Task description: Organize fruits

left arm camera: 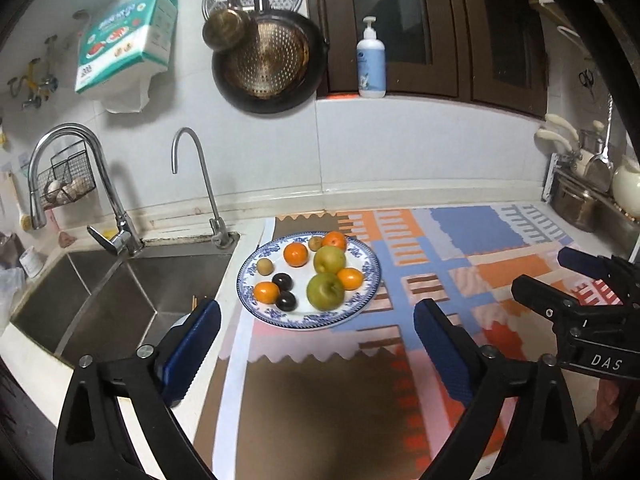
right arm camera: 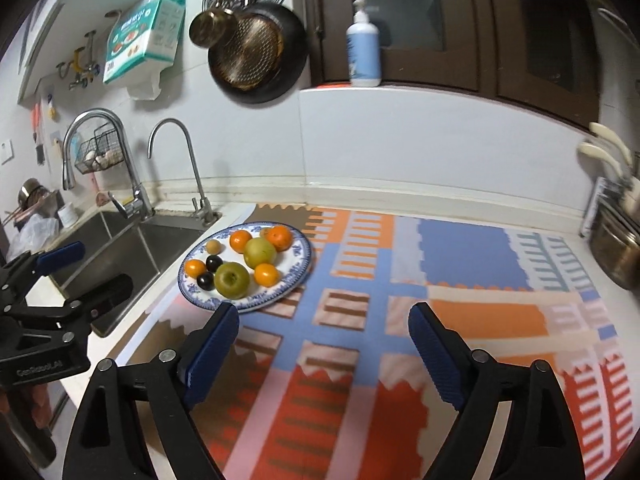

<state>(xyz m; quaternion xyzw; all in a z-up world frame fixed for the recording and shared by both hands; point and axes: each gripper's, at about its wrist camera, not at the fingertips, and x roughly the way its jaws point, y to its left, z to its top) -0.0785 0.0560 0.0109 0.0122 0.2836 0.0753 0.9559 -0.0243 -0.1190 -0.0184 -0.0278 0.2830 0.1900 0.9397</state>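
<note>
left gripper (left arm camera: pixel 316 344) agape, empty; plate (left arm camera: pixel 370 280) near sink (left arm camera: pixel 120 280) edge.

This is a home kitchen. At the left a stainless steel sink (left arm camera: pixel 120 292) is sunk into the worktop, with a tall pull-out faucet (left arm camera: pixel 80 184) and a slimmer gooseneck tap (left arm camera: pixel 196 184) behind it. On the white far wall hang a dark frying pan (left arm camera: pixel 268 68), a small brass ladle (left arm camera: pixel 224 28) and a pack of paper towels (left arm camera: pixel 124 48). A pump bottle (left arm camera: pixel 371 60) stands on the sill of a dark wooden window. A patterned mat (right arm camera: pixel 400 320) covers the worktop, and steel pots (left arm camera: pixel 576 200) sit far right.
</note>
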